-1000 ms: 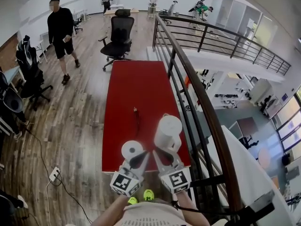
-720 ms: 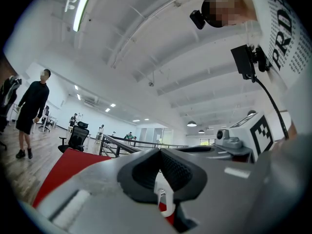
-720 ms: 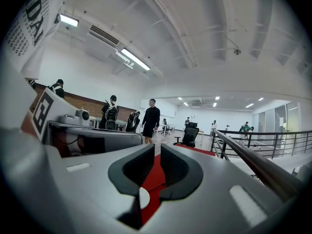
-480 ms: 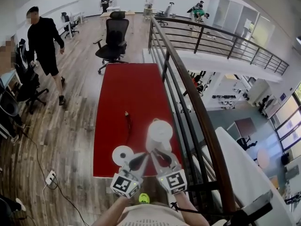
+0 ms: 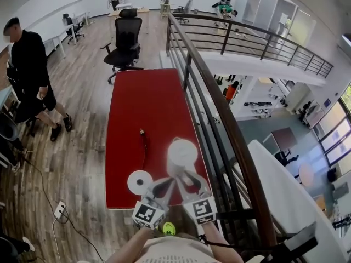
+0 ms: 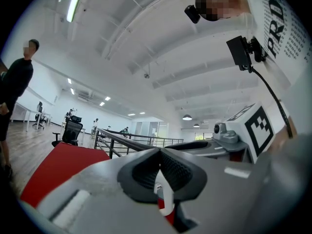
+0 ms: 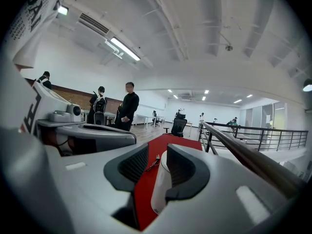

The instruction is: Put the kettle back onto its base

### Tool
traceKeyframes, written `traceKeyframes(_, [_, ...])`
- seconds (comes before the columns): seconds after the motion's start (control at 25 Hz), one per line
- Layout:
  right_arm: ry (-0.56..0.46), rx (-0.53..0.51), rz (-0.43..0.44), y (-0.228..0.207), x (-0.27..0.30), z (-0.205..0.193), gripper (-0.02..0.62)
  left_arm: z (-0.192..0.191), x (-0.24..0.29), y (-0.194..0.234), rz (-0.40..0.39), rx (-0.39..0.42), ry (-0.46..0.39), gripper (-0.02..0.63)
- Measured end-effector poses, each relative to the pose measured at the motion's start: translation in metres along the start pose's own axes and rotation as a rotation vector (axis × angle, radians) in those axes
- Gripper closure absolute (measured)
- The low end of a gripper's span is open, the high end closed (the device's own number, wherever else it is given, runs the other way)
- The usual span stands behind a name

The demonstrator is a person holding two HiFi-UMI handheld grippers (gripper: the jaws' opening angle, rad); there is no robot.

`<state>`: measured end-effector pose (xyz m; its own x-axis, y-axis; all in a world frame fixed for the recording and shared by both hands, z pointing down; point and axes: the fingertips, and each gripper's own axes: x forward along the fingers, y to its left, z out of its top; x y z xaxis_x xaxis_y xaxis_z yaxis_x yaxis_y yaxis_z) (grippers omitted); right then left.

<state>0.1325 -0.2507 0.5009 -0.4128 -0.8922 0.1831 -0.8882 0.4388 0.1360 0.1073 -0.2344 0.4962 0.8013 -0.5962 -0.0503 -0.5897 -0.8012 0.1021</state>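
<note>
Floorboards [image 5: 82, 141] first: looking down on the wood planks of an upper level, with a dark railing [image 5: 218, 108] running along the right side. Seeing a long red table [image 5: 148, 103] lying beside that railing. Noticing a person in black [image 5: 27, 64] at the left and a black office chair [image 5: 125, 34] beyond the table's far end.

Finding the white kettle [image 5: 182, 153] standing upright on the table near its near right corner, not sitting on its base [image 5: 140, 182].

Reading the right gripper [image 5: 189, 181] as open: jaws having just been opening, now standing apart on either side of the kettle's body, with red tabletop showing between one pad and the white wall.

Reading the left gripper [image 5: 162, 187] as closed: pads meeting, only a thin white sliver showing in the slit, too narrow to name.

Spotting the round base lying flat on the red surface, left of the kettle and apart from it, just beside the left gripper's tips. Tracing a thin dark cord [image 5: 144, 147] trailing up the table.
</note>
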Motion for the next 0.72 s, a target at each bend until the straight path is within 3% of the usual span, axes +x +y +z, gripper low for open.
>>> traceKeyframes(0.36, [0.057, 0.022, -0.075, -0.02, 0.005, -0.024, 0.442, -0.028, 0.017, -0.002, -0.052, -0.004, 0.046, 0.612])
traceKeyframes(0.72, [0.103, 0.049, -0.114, -0.039, 0.003, -0.047, 0.426, -0.04, 0.036, -0.01, -0.064, -0.069, 0.057, 0.612])
